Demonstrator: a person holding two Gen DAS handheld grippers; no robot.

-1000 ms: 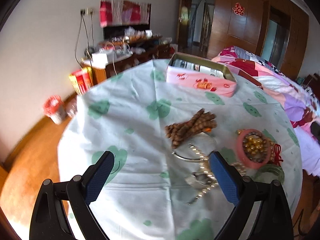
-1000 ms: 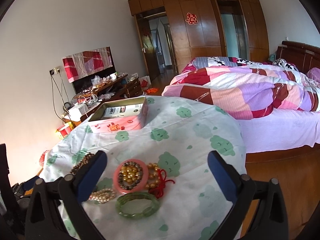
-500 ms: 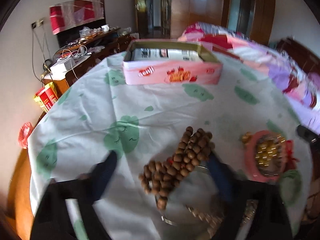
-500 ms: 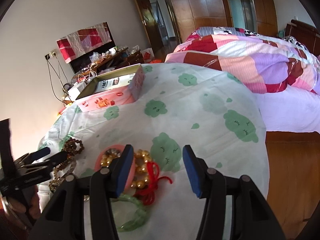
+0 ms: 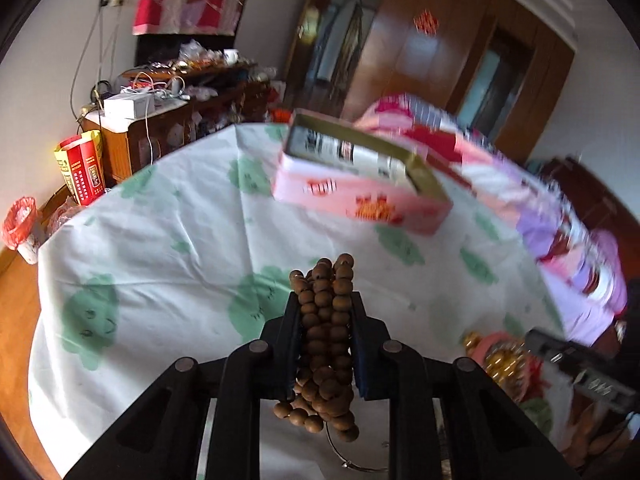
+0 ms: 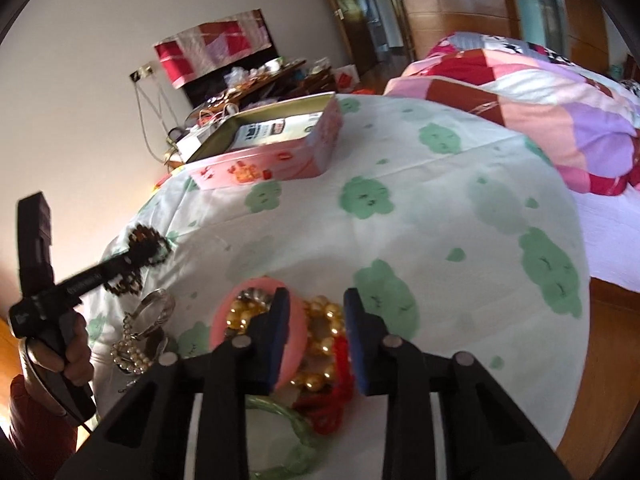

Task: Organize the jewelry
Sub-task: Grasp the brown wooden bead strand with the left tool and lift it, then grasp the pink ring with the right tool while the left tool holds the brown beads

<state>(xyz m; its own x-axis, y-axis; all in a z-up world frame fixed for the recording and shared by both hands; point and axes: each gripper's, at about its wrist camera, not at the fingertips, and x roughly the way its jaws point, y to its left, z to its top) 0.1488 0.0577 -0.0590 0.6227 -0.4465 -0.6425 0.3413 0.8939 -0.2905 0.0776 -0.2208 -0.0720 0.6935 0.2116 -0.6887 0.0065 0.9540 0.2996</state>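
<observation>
clamping brown bead strand (image 5: 325,320) in left gripper (image 5: 325,300)

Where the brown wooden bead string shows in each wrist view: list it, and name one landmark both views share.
Left wrist view: the brown wooden bead string sits at lower centre, clamped between the left gripper fingers, its end hanging below them.
Right wrist view: it shows small at far left, middle height, at the tip of the left gripper.
Shared landmark: the open pink tin box farther back on the tablecloth.
</observation>
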